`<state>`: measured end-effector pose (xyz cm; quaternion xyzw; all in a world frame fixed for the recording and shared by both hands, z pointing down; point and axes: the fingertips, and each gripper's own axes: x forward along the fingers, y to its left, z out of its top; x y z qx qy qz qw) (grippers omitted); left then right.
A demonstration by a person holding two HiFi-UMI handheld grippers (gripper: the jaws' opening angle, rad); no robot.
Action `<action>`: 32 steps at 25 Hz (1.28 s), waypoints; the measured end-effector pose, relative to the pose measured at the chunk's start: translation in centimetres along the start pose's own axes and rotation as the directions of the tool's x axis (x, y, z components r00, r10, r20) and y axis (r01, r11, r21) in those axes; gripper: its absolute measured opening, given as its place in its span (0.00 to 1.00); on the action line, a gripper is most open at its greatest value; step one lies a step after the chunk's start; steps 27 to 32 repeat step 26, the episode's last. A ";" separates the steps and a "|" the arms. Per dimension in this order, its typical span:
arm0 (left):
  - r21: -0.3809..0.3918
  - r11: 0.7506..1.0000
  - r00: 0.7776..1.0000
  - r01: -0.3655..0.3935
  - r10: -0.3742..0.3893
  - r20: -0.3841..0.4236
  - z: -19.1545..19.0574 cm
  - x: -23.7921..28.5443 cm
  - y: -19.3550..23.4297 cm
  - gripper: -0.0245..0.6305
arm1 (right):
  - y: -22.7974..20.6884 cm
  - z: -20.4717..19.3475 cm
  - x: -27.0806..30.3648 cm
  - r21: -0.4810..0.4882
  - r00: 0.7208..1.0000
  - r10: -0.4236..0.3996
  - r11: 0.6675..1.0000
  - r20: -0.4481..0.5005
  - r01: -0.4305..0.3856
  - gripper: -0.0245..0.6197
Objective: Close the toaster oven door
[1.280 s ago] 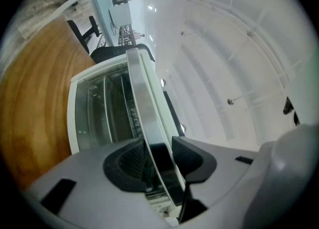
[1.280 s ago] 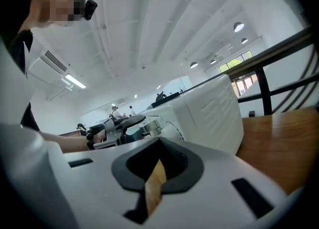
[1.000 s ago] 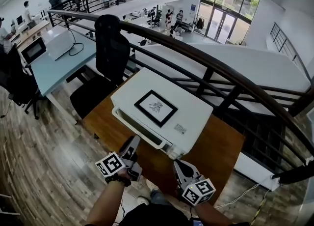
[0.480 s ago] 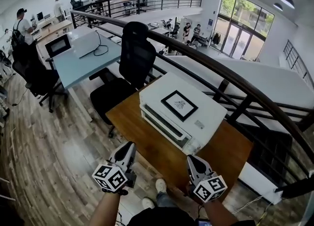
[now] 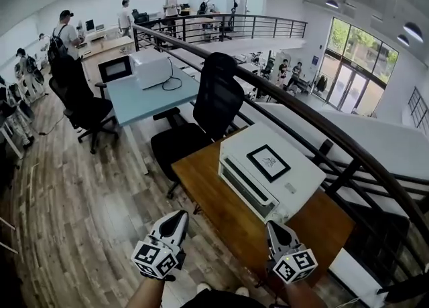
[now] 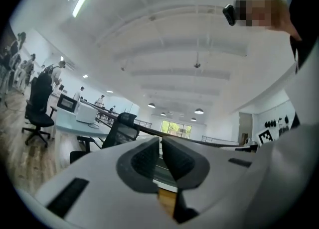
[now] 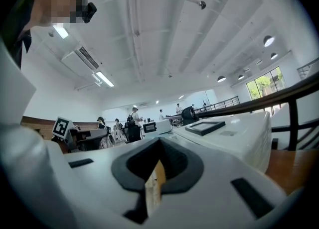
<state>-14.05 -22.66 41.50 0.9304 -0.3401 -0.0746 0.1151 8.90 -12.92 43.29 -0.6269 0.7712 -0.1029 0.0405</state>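
left hand-held gripper (image 5: pixel 179 215) closing, empty

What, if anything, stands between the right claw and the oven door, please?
Nothing visible does: only bare table lies between the right claw and the oven door, which already looks shut.

I see a brown wooden table (image 5: pixel 221 199) just ahead of the right gripper (image 5: pixel 273 226), with a black office chair (image 5: pixel 214 106) at its far end, ahead and to the gripper's left. Farther left stands a pale blue desk (image 5: pixel 144 102) carrying a black-fronted box (image 5: pixel 115 67) and a white box (image 5: pixel 151 69). A dark curved railing (image 5: pixel 301 109) sweeps across beyond the gripper, with people (image 5: pixel 64 29) far back on the left.
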 end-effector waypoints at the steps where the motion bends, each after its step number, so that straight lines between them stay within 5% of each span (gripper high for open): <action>1: 0.020 1.000 1.000 -0.011 0.011 0.003 0.2 -0.3 -0.1 0.07 | 0.0 0.3 0.2 -0.010 1.000 0.010 1.000 0.005 -0.010 0.03; 13: -0.014 0.996 0.995 -0.086 0.087 0.042 -0.4 -0.5 -2.6 0.07 | -2.1 1.2 -1.3 -0.003 0.997 0.077 0.997 0.020 -0.077 0.03; 32: -0.008 0.995 0.994 -0.097 0.098 0.054 -0.2 1.4 -5.7 0.07 | -4.5 2.2 -2.0 0.023 0.994 0.107 0.994 0.034 -0.108 0.03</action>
